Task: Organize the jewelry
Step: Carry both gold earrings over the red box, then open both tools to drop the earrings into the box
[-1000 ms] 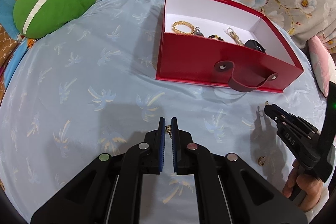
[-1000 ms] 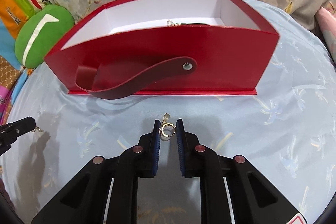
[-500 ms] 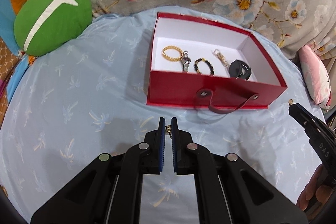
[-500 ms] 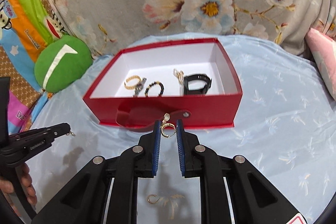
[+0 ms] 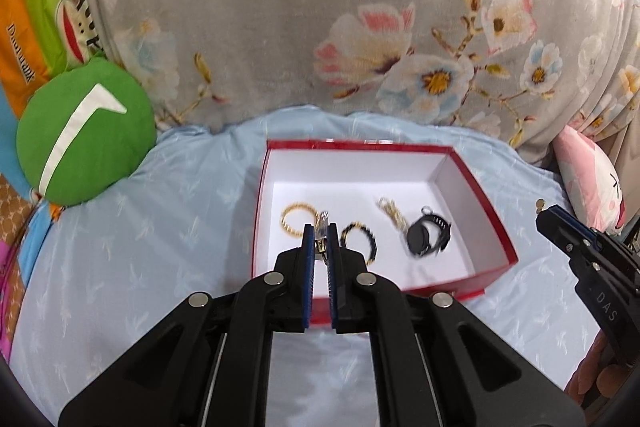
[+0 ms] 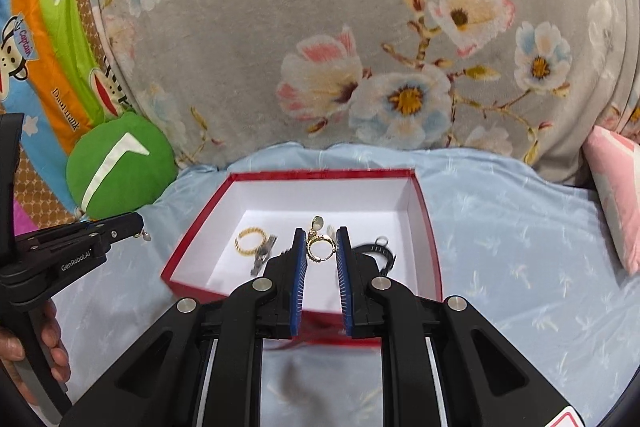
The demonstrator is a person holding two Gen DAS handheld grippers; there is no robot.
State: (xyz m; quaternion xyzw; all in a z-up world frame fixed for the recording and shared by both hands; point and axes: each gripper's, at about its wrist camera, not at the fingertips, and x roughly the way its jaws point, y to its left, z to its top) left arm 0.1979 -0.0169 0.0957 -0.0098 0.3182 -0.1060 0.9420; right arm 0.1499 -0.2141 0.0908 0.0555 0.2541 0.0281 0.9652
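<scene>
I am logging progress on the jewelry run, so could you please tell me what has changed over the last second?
Both claws rose from the blue sheet and now hang above the red box. The right claw still pinches the gold earring; the left claw still grips its small earring. Box and contents unmoved: gold bracelet, black bead bracelet, watch.

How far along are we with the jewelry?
Done: a gold bangle, black beaded bracelet, gold chain and black watch lie in the red box. In hand: the right gripper grips a gold hoop earring; the left gripper pinches a small piece. Left: dropping both in.
</scene>
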